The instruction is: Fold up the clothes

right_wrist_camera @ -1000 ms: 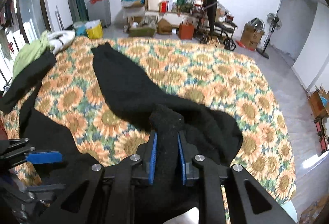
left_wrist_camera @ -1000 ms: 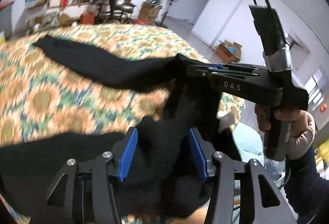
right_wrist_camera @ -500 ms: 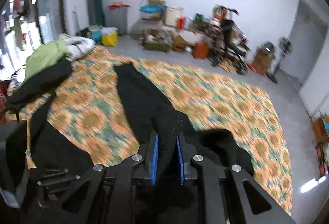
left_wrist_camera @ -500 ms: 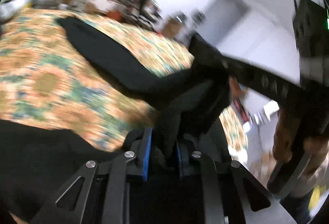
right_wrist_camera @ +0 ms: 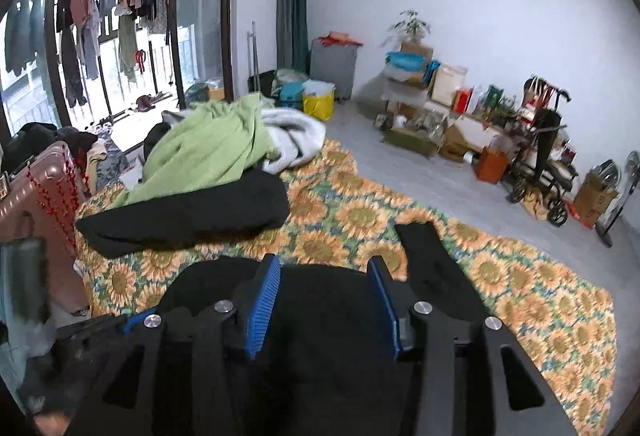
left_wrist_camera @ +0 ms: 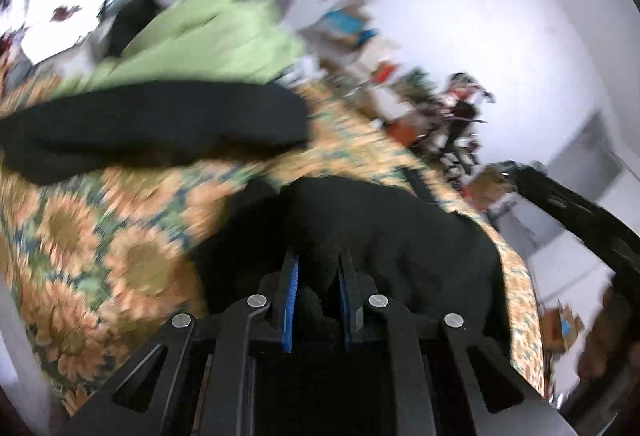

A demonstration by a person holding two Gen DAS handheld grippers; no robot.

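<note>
A black garment (right_wrist_camera: pixel 324 320) lies bunched on the sunflower sheet (right_wrist_camera: pixel 360 215), with one long black part (right_wrist_camera: pixel 432 260) stretching away from me. My right gripper (right_wrist_camera: pixel 324 262) hovers over it with its jaws opening. The blue pads (right_wrist_camera: pixel 262 308) stand apart on either side of the cloth and do not press it. In the blurred left wrist view, my left gripper (left_wrist_camera: pixel 319 258) is shut on a fold of the same black garment (left_wrist_camera: pixel 392 232). The right gripper's dark body (left_wrist_camera: pixel 580 220) shows at the right edge.
A folded black garment (right_wrist_camera: pixel 192 213) lies at the sheet's far left, with a green one (right_wrist_camera: pixel 208 155) and a white one (right_wrist_camera: pixel 294 133) heaped behind it. A pink suitcase (right_wrist_camera: pixel 36 203) stands at the left. Boxes and a wheeled chair (right_wrist_camera: pixel 540 159) line the far wall.
Both grippers swung left across the sheet, dragging the black garment toward the pile. The left gripper closed on the cloth. The right gripper's pads, earlier pinching a fold, have spread apart.
</note>
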